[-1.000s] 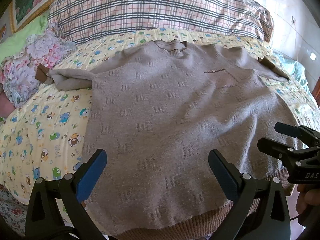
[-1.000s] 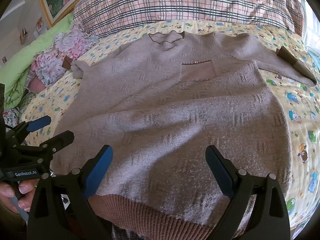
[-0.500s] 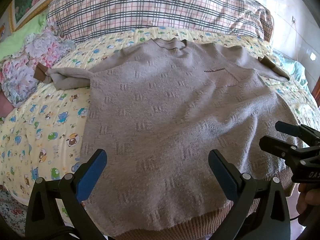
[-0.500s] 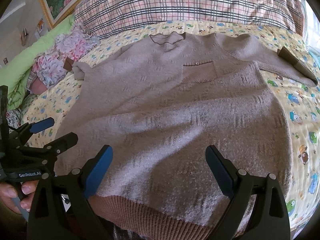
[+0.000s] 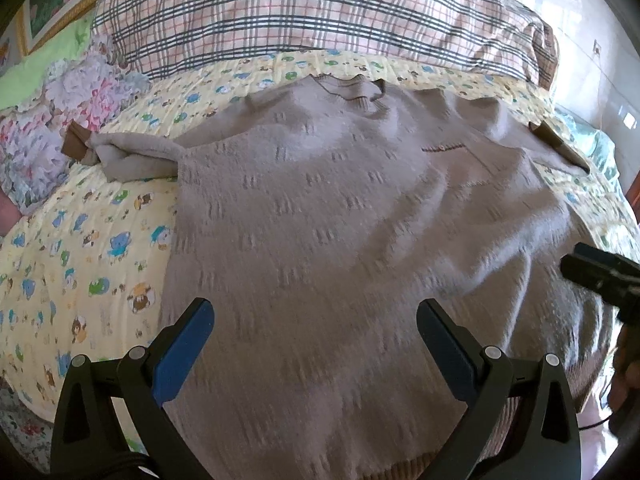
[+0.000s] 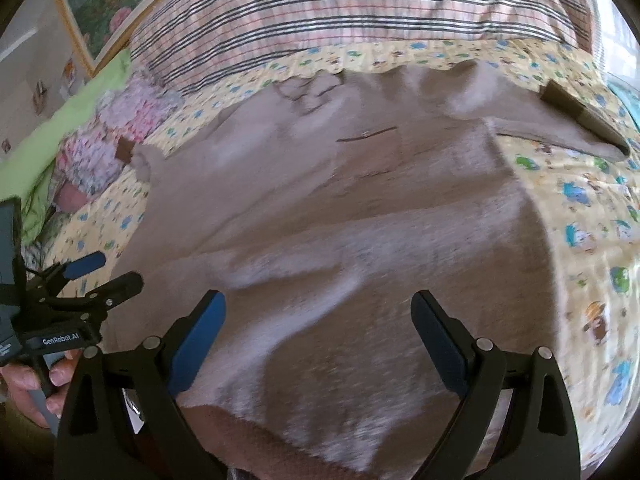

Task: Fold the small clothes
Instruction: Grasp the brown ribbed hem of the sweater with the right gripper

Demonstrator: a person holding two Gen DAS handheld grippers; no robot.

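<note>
Item: sweater (image 5: 340, 232), grey-brown knit with a raised dash pattern. It lies front up and spread across the bed, its neck toward the pillow and its hem toward me. The neckband is ribbed and rounded. A small chest pocket (image 6: 370, 152) sits below it, edged with a thin dark strip; whether anything is in the pocket I cannot tell. The hem band (image 6: 248, 436) is a darker brown rib and hangs at the near edge of the bed. One sleeve (image 5: 132, 156) is bunched up beside the body and ends in a brown cuff. The other sleeve (image 6: 560, 120) lies stretched out flat toward the far corner, also ending in a brown cuff. Soft folds run across the lower body of the sweater.

Item: my left tool (image 5: 316, 340), black frame with blue pads, spread wide and holding nothing, above the lower part of the sweater.

Item: my right tool (image 6: 320, 336), same make, also spread wide with nothing between the pads, above the hem region. Both views are blurred in places.

Item: bedsheet (image 5: 80, 248), pale yellow, quilted, printed with small cartoon animals in blue, green and brown; it carries the sweater.

Item: pillow (image 5: 300, 12), large, in a pink, white and dark plaid, along the head of the bed just beyond the neckband.

Item: floral cloth (image 5: 48, 120), ruffled, pink and white, heaped next to the bunched sleeve's cuff.

Item: framed picture (image 6: 104, 4), gilt edge, flowers and greenery, on the wall behind the pillow.
</note>
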